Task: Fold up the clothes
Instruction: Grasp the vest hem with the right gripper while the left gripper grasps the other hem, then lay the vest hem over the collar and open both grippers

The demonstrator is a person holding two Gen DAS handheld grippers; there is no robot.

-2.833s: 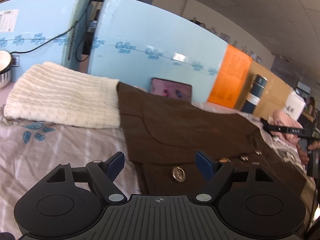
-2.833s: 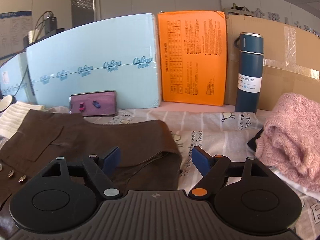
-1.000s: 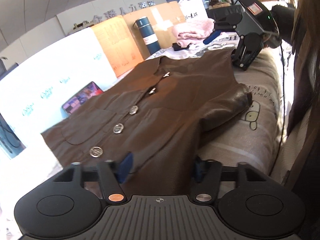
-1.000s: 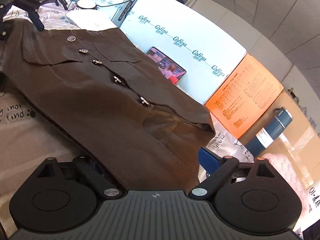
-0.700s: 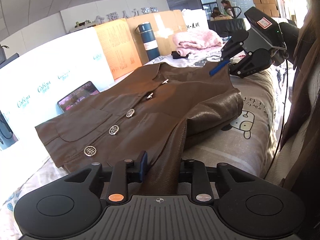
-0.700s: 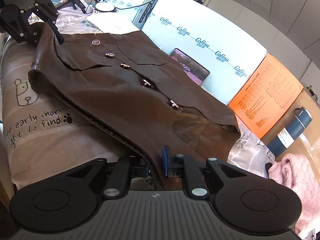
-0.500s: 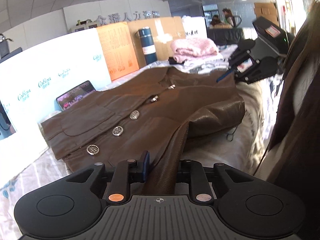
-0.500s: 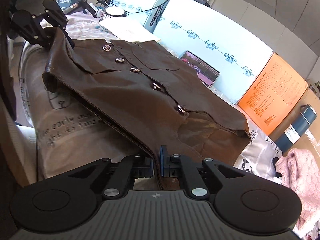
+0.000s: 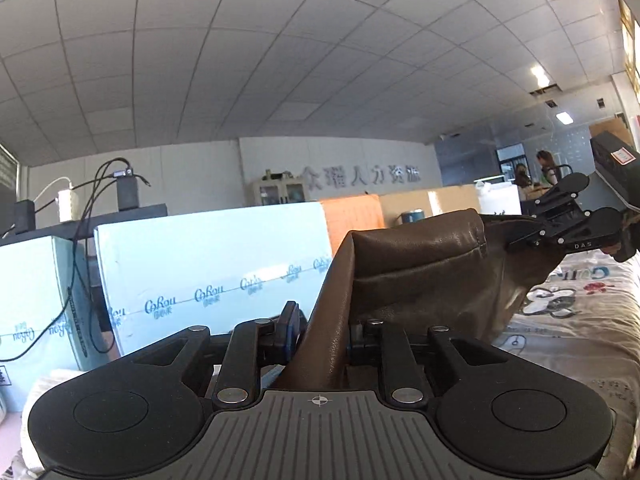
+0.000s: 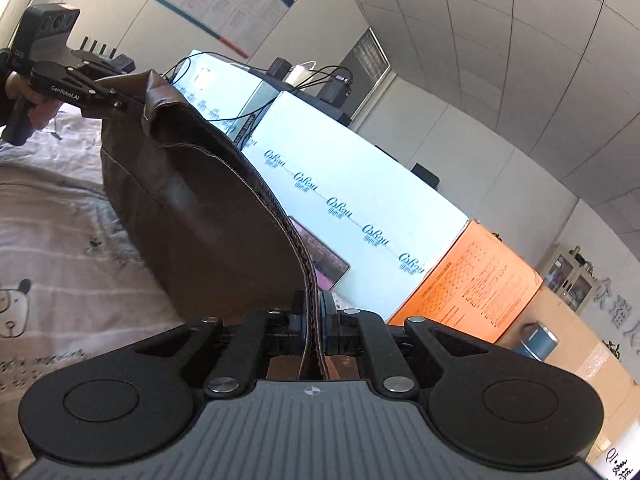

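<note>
A brown leather vest (image 9: 420,272) hangs in the air, stretched between both grippers above the bed. My left gripper (image 9: 320,332) is shut on one end of its stitched edge, and the fabric rises from the jaws toward the right gripper (image 9: 520,240), seen at the far right. In the right wrist view the right gripper (image 10: 314,314) is shut on the other end of the edge. The vest (image 10: 200,220) sags down to the sheet between them. The left gripper (image 10: 132,102), held by a hand (image 10: 36,108), pinches the far corner at top left.
A printed bed sheet (image 9: 568,320) (image 10: 52,240) lies below. Light blue foam boards (image 9: 200,264) (image 10: 360,208), an orange board (image 10: 472,292) and a phone (image 10: 326,266) line the back. A blue bottle (image 10: 540,340) stands far right. A white knit (image 9: 38,394) lies lower left.
Both grippers shut on the vest's near edge and lifted it off the bed. The cameras now tilt up toward the ceiling, and the vest's buttoned front is out of sight.
</note>
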